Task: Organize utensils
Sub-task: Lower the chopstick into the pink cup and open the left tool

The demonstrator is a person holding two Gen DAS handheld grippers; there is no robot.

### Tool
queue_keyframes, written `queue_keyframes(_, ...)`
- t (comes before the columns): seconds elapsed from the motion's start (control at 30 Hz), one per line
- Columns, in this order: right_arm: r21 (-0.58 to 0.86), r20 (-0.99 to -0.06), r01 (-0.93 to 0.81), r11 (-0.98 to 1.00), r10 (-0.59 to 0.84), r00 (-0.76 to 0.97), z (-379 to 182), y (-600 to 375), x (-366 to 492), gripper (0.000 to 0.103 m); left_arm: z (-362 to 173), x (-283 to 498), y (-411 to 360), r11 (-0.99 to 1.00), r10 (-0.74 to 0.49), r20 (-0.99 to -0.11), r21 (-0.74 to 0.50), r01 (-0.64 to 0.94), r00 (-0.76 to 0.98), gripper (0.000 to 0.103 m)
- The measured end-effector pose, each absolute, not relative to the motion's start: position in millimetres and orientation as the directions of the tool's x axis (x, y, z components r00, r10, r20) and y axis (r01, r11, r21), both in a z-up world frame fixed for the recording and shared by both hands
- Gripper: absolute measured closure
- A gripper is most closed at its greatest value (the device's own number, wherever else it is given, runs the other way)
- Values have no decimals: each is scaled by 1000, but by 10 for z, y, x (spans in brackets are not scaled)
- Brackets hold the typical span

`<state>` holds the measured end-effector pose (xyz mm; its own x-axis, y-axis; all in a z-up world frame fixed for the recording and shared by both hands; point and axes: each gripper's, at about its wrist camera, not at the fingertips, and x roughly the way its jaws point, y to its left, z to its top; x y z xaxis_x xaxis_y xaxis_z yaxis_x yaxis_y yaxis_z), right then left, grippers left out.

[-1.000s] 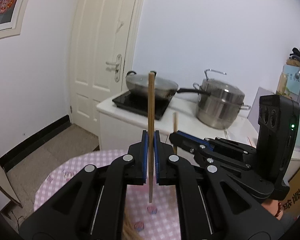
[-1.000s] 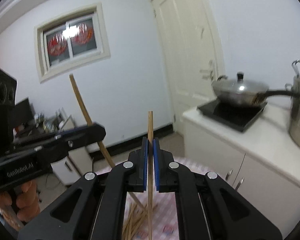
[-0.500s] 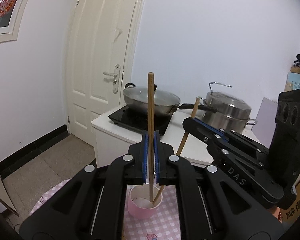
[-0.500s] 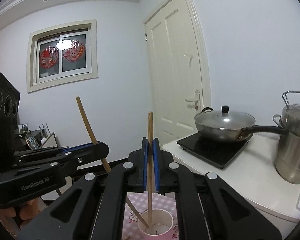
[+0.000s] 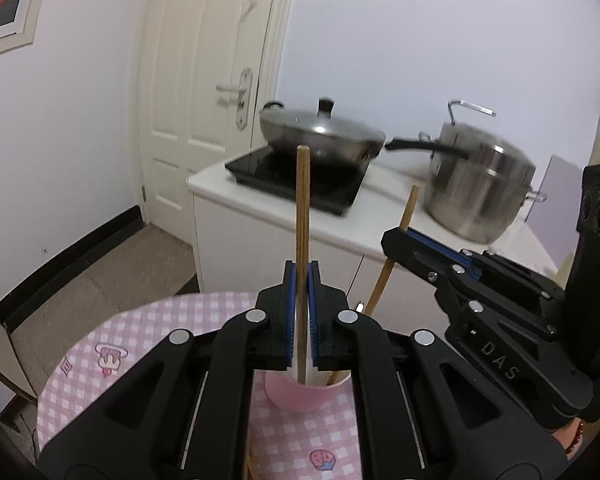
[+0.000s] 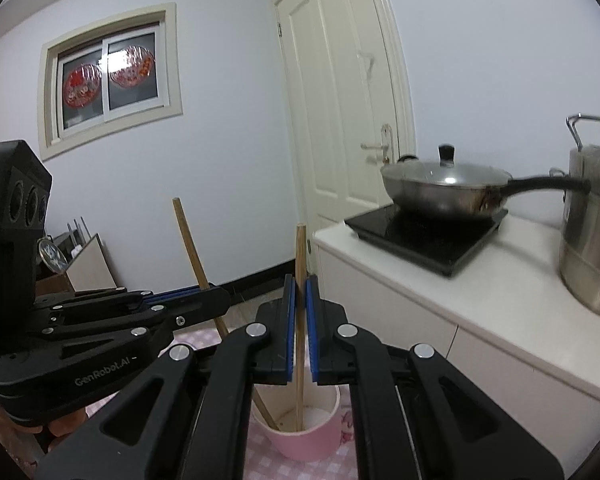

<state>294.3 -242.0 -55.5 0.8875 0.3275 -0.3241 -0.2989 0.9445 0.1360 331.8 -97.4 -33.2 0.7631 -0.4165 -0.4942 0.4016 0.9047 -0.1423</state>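
Note:
My left gripper (image 5: 302, 276) is shut on an upright wooden chopstick (image 5: 302, 208). The stick's lower end dips inside the pink cup (image 5: 300, 398) on the table. My right gripper (image 6: 299, 285) is shut on a second chopstick (image 6: 300, 256), whose tip stands on the floor of the pink cup (image 6: 306, 438). In the left wrist view the right gripper (image 5: 398, 236) comes in from the right, its stick (image 5: 392, 264) slanting down into the cup. The right wrist view shows the left gripper (image 6: 220, 296) at the left with its slanted stick (image 6: 190, 240).
The cup stands on a round table with a pink checked cloth (image 5: 140, 340). Beyond it is a white counter (image 6: 480, 304) with a black hob, a lidded wok (image 6: 440, 184) and a steel pot (image 5: 480, 192). A white door (image 5: 204, 80) is behind. A hand (image 6: 62, 426) holds the left gripper.
Both grippers have moved forward and down with their chopsticks. The pink cup has come into view, and both sticks' lower ends have sunk into it.

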Motion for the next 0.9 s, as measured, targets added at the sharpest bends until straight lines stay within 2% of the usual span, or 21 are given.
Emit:
queue_keyframes(0.27,162,-375,-266,950,309,874,-738,-2491,2935,99,-564,3372,-953,905,-417,-537,-171,390,733,96)
queue_keyframes(0.63,188,-405,-250,950,307,861,-732,-2539,2835,95,-536,3324,-948,903,-417,-569,-173,393,708,94)
queue_keyframes(0.67,191,-406,-250,949,308,861,-723,-2543,2825,93,-526,3309,-946,903,-418,-569,-174,394,708,89)
queue_keyframes(0.73,192,-405,-248,950,307,861,-702,-2547,2797,88,-499,3275,-927,905,-418,-562,-184,384,714,46)
queue_keyframes(0.9,186,-403,-240,953,296,866,-655,-2557,2707,73,-417,3162,-891,913,-402,-540,-176,368,739,44)
